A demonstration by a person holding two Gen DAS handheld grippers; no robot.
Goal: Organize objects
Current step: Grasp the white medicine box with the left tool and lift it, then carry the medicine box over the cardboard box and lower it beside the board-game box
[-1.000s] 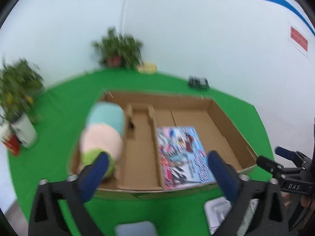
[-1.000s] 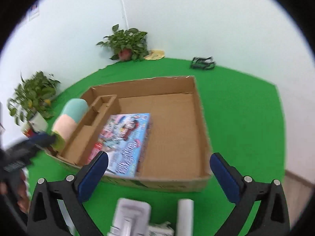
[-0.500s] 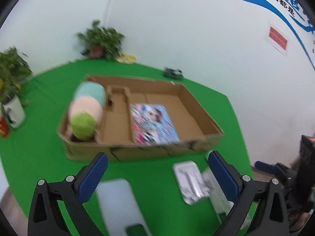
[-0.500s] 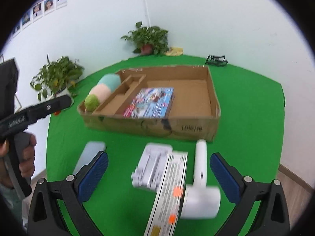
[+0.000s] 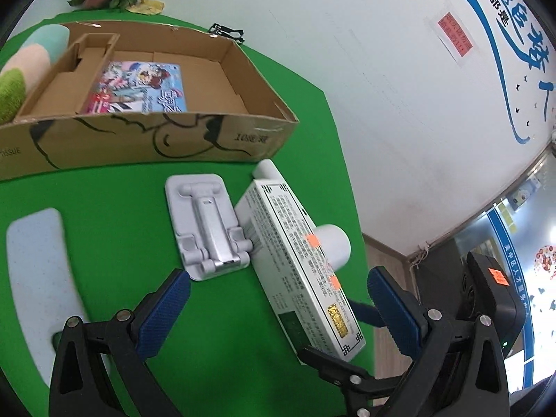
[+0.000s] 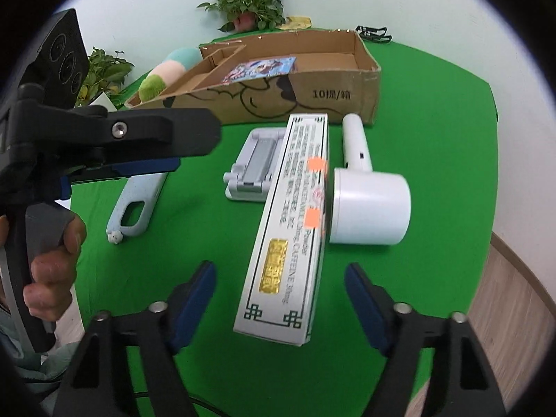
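A long white medicine box (image 6: 295,222) lies on the green table, its near end between the open jaws of my right gripper (image 6: 279,299); it also shows in the left wrist view (image 5: 299,260). Beside it lie a white hair dryer (image 6: 368,191), a grey folding phone stand (image 6: 253,166) and a pale blue board with a handle hole (image 6: 139,201). My left gripper (image 5: 278,312) is open and empty above the table, near the stand (image 5: 208,222) and the box. The cardboard box (image 5: 222,139) behind holds a colourful book (image 5: 139,87) and a pastel plush (image 5: 21,69).
Potted plants (image 6: 250,7) stand at the far edge by the white wall. A small black object (image 6: 373,33) lies behind the cardboard box. The table edge drops to wooden floor (image 6: 504,295) on the right. The left gripper's body (image 6: 104,139) reaches in from the left.
Both grippers have pulled back from the cardboard box and dropped toward the loose items in front. The medicine box now lies between the right gripper's fingers.
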